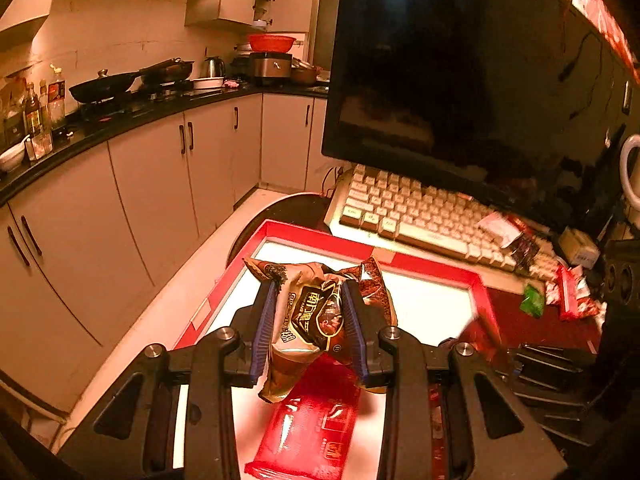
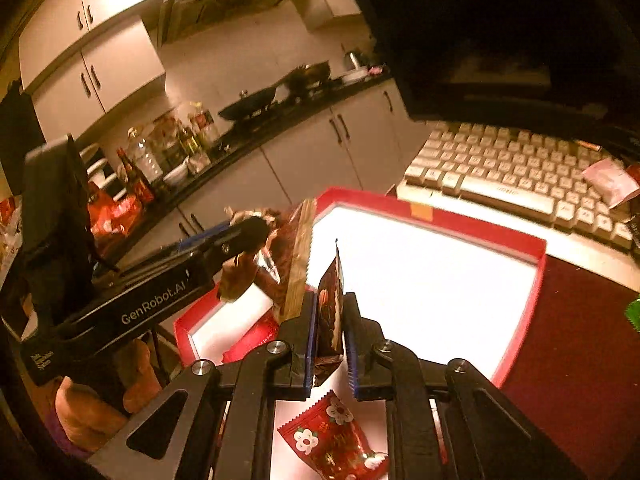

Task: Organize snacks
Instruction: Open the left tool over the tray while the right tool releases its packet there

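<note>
My left gripper (image 1: 312, 316) is shut on a brown and tan snack bag (image 1: 312, 320) and holds it above the red box (image 1: 440, 270) with a white floor. A red packet (image 1: 316, 424) lies in the box below it. My right gripper (image 2: 329, 332) is shut on a thin dark brown snack packet (image 2: 331, 308), held upright over the same red box (image 2: 536, 280). A red flowered packet (image 2: 332, 440) lies in the box under it. The left gripper (image 2: 240, 236) with its bag shows at left in the right wrist view.
A white keyboard (image 1: 416, 208) and a dark monitor (image 1: 460, 60) stand behind the box. Loose snacks, a pink packet (image 1: 500, 228), a green one (image 1: 533, 300) and red ones (image 1: 576, 296), lie on the dark red desk at right. Kitchen cabinets (image 1: 160, 184) run along the left.
</note>
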